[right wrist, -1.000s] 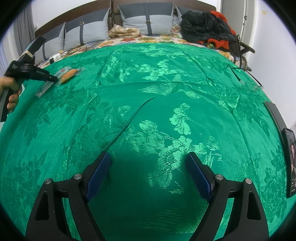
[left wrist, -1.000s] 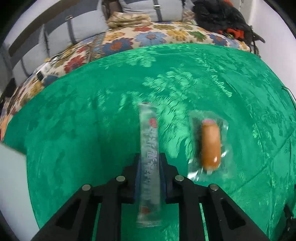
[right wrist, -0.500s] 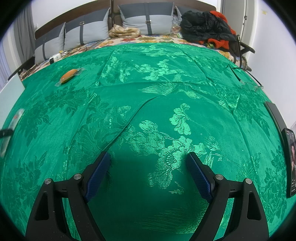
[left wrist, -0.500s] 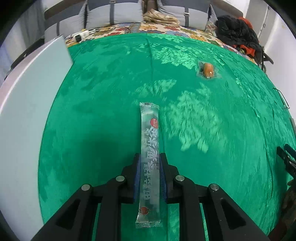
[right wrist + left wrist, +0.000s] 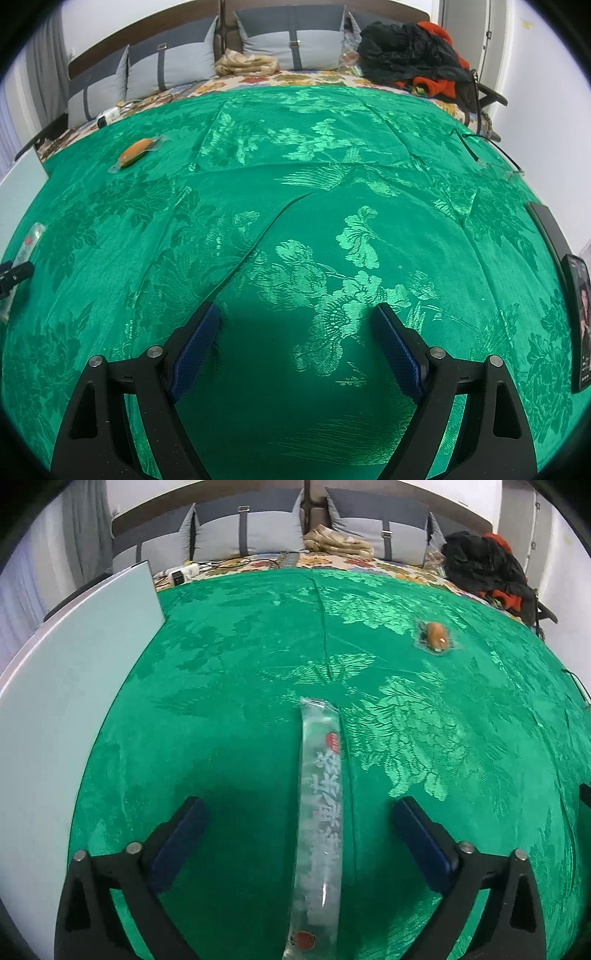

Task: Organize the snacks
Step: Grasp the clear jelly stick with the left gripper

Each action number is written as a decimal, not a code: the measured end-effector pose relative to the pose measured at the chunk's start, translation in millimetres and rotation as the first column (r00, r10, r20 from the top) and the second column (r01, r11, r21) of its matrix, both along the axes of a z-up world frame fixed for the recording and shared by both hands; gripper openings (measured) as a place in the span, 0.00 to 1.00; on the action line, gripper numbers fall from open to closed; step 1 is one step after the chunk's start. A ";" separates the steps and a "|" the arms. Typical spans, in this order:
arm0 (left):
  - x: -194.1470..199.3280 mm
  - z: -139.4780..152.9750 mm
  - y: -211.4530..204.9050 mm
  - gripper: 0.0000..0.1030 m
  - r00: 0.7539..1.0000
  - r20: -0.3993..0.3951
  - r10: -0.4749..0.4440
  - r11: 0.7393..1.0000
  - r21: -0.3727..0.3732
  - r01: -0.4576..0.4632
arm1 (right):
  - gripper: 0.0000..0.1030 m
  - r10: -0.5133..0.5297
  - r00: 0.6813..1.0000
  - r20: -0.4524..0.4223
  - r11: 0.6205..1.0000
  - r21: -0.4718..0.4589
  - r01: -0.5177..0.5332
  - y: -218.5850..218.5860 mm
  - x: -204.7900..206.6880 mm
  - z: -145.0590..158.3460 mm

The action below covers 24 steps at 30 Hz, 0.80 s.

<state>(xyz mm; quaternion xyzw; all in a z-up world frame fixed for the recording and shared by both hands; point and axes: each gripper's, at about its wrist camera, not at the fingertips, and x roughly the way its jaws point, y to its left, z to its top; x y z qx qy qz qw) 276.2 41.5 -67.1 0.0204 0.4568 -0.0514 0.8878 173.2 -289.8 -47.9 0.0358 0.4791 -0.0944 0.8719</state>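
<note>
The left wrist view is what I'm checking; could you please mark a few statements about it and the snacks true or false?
1. The long clear snack packet lies between the fingers of the left gripper, whose pads do not touch it. True; the jaws are opening.
2. The sausage in its clear wrapper lies right beside the long packet. False; it lies well apart, farther up the green cloth.
3. The right gripper holds a snack. False; it is open over bare cloth.
4. A pale board stands at the cloth's left edge. True.
5. The sausage shows in the right wrist view too. True.
</note>
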 end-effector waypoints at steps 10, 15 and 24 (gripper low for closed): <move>1.8 -0.8 -0.6 1.00 1.000 0.002 0.004 1.000 -0.001 -0.004 | 0.84 -0.008 1.000 0.001 1.000 -0.004 0.008 0.0 -0.6 -0.1; 1.4 -0.9 -0.9 1.00 1.000 0.002 0.004 1.000 -0.001 -0.004 | 0.84 -0.015 1.000 0.001 1.000 -0.007 0.015 0.6 -1.5 0.2; 1.5 -1.0 -0.7 1.00 1.000 0.002 0.003 1.000 -0.001 -0.003 | 0.86 -0.022 1.000 -0.004 1.000 -0.004 0.022 0.7 -1.6 0.4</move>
